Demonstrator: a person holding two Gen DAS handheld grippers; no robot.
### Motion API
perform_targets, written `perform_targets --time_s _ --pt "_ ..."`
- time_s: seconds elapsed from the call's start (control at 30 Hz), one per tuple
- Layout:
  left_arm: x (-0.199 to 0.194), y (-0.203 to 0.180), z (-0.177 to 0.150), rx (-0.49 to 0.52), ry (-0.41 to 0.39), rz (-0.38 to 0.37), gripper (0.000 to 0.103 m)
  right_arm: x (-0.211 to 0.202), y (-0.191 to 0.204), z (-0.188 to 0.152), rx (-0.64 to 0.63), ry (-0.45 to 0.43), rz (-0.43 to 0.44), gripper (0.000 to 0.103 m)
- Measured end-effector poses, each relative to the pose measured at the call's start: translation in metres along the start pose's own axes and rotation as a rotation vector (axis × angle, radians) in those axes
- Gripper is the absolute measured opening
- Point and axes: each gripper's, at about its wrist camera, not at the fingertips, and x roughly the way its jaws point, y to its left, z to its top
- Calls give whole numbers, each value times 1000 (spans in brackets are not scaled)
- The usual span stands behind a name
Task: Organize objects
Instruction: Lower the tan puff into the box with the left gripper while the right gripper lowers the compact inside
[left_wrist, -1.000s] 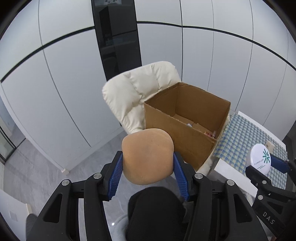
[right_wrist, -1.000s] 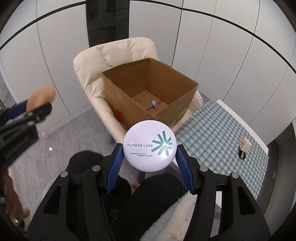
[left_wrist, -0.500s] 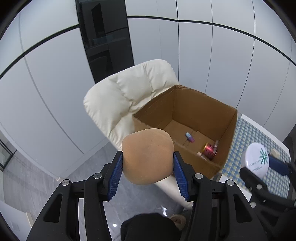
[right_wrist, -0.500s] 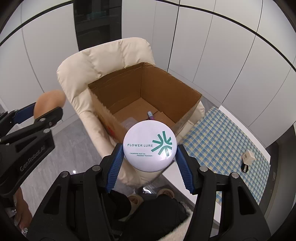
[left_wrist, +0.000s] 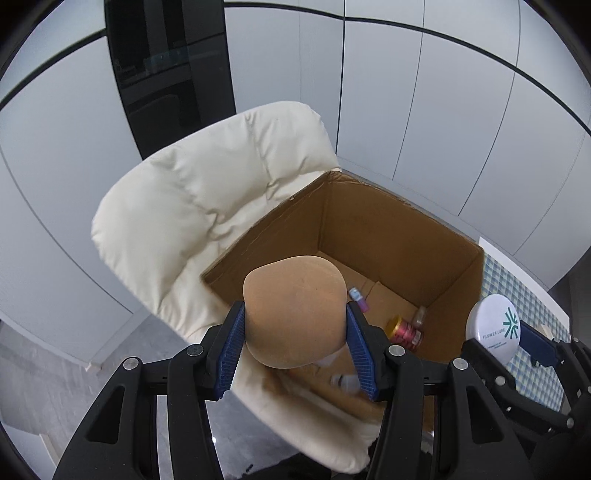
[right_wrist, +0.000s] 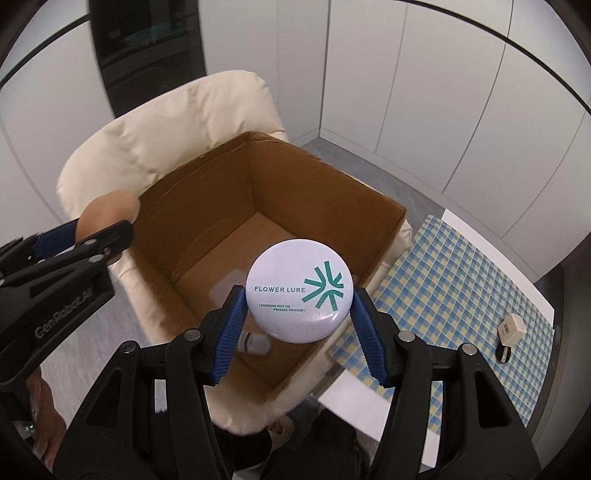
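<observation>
Left tool (left_wrist: 295, 345) clamps tan sponge (left_wrist: 293, 310); right tool (right_wrist: 299, 321) clamps white powder compact (right_wrist: 299, 290). Cardboard box (right_wrist: 332, 206) on cream chair (left_wrist: 207, 206) lies at 12 o'clock below both. Right tool over box interior; left seemingly over near rim, 10 o'clock corner.

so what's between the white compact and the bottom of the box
Nothing solid: the right wrist view shows the white compact, held in the right hand-held gripper, over the open cardboard box, with only air down to a small white bottle on its floor.
</observation>
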Motion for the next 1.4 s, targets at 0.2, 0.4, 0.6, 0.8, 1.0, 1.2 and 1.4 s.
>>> perform_targets --time_s 0.2,0.4,0.6,0.8,1.0,1.2,1.4 --pt "45 -2 20 8 56 3 53 41 -15 27 42 32 -11 60" --pt "82 -6 31 36 90 22 53 72 -23 38 52 59 -17 60" --pt "113 -8 32 27 127 9 53 95 -19 40 30 80 -23 60" --pt "127 -11 27 24 147 14 53 116 -10 31 -3 114 -8 60" --pt "121 -14 27 39 118 15 53 117 -7 27 -12 114 -8 60" --pt "109 -14 27 34 80 -22 70 109 -2 26 -15 82 -18 79" --pt "91 -9 25 44 -1 -1 100 93 -2 30 -7 14 -67 103"
